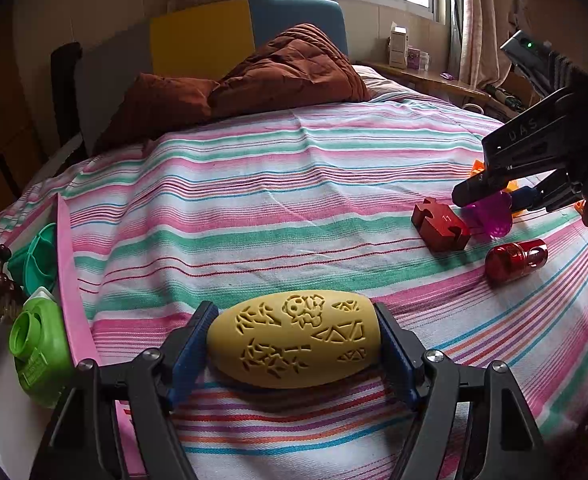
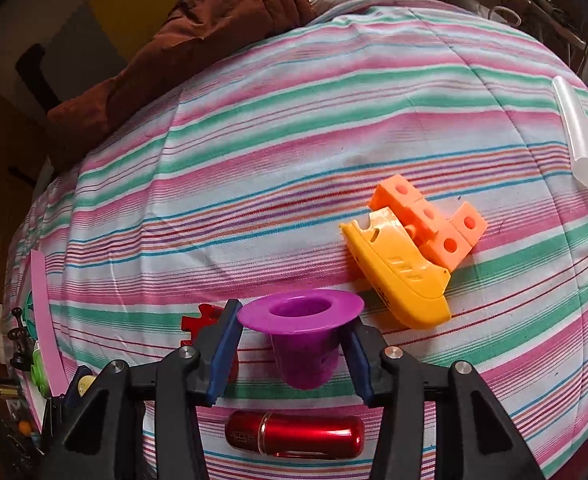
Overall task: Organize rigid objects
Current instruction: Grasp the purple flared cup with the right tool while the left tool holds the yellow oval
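The left gripper (image 1: 294,346) clamps a yellow roller (image 1: 294,340) by its two ends. The roller's long axis runs across the left wrist view, from 9 to 3 o'clock, square to the fingers, and it sits low over the striped sheet (image 1: 254,200). Carved patterns cover its face; none of them reads as writing.

At 2 o'clock in that view the right gripper (image 1: 490,196) points down over a purple cup (image 1: 492,214). In the right wrist view the cup (image 2: 302,332) stands between the blue pads (image 2: 224,344), mouth and wide brim toward the camera, tapering body pointing away. Whether the pads press on it I cannot tell.

A red block (image 1: 440,226), printed "11", lies just left of the cup. A red cylinder (image 1: 516,259) lies on its side near it at 5 o'clock, its long axis running 8 to 2; its embossed lettering is unreadable. The right gripper's body shows the letters "DAS".

In the right wrist view, at 2 o'clock from the cup, a yellow boat (image 2: 398,272) lies against an orange block piece (image 2: 434,224), its long axis running 10 to 4.
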The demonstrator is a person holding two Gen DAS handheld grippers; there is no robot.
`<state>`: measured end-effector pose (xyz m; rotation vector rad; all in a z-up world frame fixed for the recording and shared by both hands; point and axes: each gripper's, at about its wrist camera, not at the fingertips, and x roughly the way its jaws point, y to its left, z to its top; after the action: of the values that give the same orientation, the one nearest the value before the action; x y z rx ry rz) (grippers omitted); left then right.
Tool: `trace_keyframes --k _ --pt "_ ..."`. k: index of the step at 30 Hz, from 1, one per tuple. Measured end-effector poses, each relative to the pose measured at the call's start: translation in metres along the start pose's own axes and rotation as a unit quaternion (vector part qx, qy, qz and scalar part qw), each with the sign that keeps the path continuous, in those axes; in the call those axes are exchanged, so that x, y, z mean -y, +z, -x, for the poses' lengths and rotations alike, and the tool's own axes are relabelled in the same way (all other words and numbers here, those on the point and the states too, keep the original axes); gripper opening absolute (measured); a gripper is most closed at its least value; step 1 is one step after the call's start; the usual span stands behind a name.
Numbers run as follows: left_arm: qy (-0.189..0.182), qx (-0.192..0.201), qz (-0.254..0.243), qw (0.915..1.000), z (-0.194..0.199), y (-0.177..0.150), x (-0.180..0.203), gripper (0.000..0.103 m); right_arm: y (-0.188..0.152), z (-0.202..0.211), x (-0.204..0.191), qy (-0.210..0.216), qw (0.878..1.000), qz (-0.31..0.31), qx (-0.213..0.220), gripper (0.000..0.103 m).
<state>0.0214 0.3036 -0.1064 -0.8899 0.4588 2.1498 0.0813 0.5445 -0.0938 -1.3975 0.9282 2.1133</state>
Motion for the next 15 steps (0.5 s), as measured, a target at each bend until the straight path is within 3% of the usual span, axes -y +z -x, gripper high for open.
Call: trace_keyframes --k 13,15 --pt "0.001 0.0 0.0 1.0 -0.0005 0.0003 0.0001 0.077 -0.0009 0.0008 0.0063 -0.012 1.0 -0.005 0.005 0.048" --pt "0.001 -0.001 0.001 1.0 -0.0004 0.0003 0.0002 0.077 -0.002 0.0008 0.0034 -0.038 0.999 0.009 0.013 0.032"
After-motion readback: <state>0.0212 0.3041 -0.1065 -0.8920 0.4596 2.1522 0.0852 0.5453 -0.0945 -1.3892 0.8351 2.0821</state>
